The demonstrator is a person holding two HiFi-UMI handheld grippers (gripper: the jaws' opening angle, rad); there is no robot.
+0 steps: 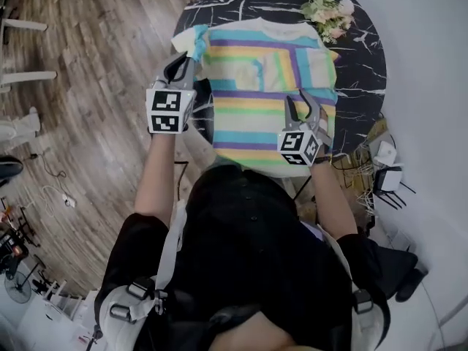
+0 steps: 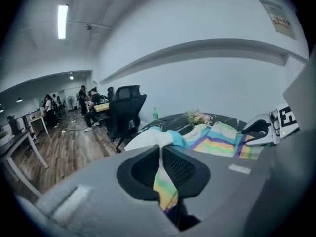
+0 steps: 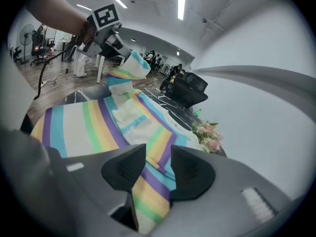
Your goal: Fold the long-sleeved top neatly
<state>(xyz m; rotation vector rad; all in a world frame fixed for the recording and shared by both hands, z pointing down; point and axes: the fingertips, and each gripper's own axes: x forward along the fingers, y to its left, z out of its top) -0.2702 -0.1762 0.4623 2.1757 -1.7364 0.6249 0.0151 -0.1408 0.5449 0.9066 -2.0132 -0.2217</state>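
Note:
The pastel-striped long-sleeved top [image 1: 270,79] lies spread on a round black marble table [image 1: 219,6]. My left gripper [image 1: 183,64] is at the top's left side, shut on a bunched sleeve with a turquoise cuff and holding it raised above the table. In the left gripper view the striped cloth is pinched between the pads of that gripper [image 2: 161,157]. My right gripper [image 1: 305,107] is over the top's near right part. Its jaws [image 3: 158,162] close on a thick fold of the striped cloth, which hangs below them. The left gripper [image 3: 123,51] shows high in the right gripper view.
A bunch of pale flowers [image 1: 327,12] lies at the table's far right edge, beside the collar. A black office chair [image 2: 126,110] stands beyond the table. A white wall runs along the right, with wire clutter [image 1: 380,174] on the floor beside it. Wood floor lies to the left.

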